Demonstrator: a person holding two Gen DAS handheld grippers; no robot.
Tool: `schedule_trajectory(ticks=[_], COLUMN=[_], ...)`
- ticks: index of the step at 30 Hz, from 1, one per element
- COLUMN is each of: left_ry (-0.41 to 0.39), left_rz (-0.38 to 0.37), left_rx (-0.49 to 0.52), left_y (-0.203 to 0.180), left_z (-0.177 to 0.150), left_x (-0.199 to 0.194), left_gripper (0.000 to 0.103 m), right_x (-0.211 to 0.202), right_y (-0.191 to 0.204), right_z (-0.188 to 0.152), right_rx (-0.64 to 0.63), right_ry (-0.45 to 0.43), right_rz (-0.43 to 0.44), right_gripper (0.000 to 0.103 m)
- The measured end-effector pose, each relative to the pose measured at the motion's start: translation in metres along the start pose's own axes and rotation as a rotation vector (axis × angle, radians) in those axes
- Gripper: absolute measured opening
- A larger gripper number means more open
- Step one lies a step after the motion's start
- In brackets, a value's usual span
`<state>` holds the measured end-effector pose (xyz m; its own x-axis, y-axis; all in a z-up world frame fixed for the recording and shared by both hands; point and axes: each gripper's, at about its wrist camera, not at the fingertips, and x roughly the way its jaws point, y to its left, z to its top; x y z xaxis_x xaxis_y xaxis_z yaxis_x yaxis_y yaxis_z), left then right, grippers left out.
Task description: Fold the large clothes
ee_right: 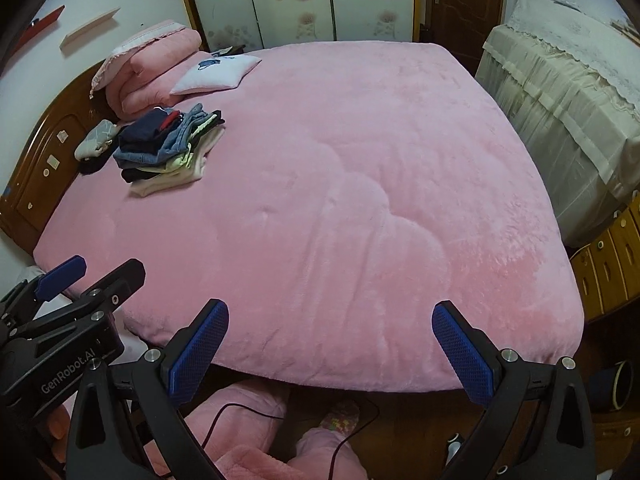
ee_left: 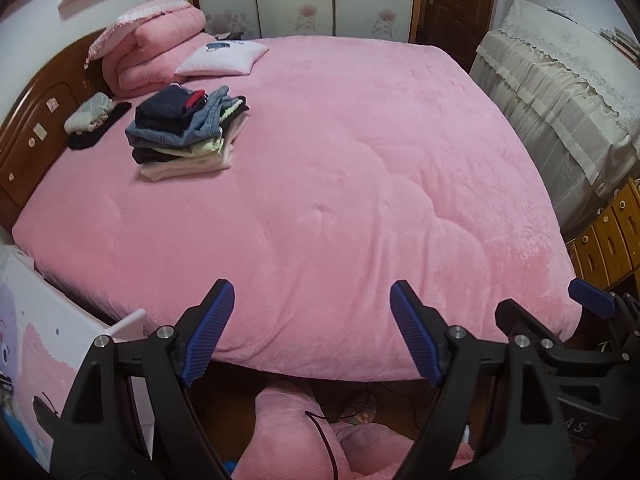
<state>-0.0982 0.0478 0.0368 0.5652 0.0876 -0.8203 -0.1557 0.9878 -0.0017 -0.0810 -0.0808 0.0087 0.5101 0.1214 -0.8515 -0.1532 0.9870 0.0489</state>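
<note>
Left hand-held gripper (ee_left: 312,330) hangs over the near edge of the bed (ee_left: 340,184), jaws wide apart, nothing between them; right hand-held gripper (ee_right: 330,344) just beside it, likewise spread wide and empty. Stack of folded clothes (ee_left: 186,134) sits far left on the pink blanket, near the wooden headboard (ee_left: 32,128). A folded pink quilt (ee_left: 154,46) and white pillow (ee_left: 224,58) lie beyond the stack.

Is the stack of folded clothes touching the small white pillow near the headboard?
Apart. The left wrist view shows pink bedspread between the stack of folded clothes and the small white pillow.
</note>
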Motion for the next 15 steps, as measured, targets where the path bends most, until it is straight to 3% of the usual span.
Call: schedule_trajectory(ticks=[6,11,15], left_ry=[0.041,0.079,0.133], left_rz=[-0.008,-0.009,-0.04], left_rx=[-0.005,-0.013,-0.026], left_y=[0.001,0.006,0.007], left_z=[0.0,0.002,0.0], left_x=[0.01,0.023,0.038], left_gripper=[0.084,0.099,0.102], right_x=[0.015,0.025,0.033], right_y=[-0.007,-0.017,-0.023], right_z=[-0.001,-0.002,-0.005], right_rx=[0.008,0.01,0.028], right_ry=[0.055,0.075,0.1], right_rz=[-0.008,-0.033,-0.05], right_gripper=[0.103,0.103,0.103])
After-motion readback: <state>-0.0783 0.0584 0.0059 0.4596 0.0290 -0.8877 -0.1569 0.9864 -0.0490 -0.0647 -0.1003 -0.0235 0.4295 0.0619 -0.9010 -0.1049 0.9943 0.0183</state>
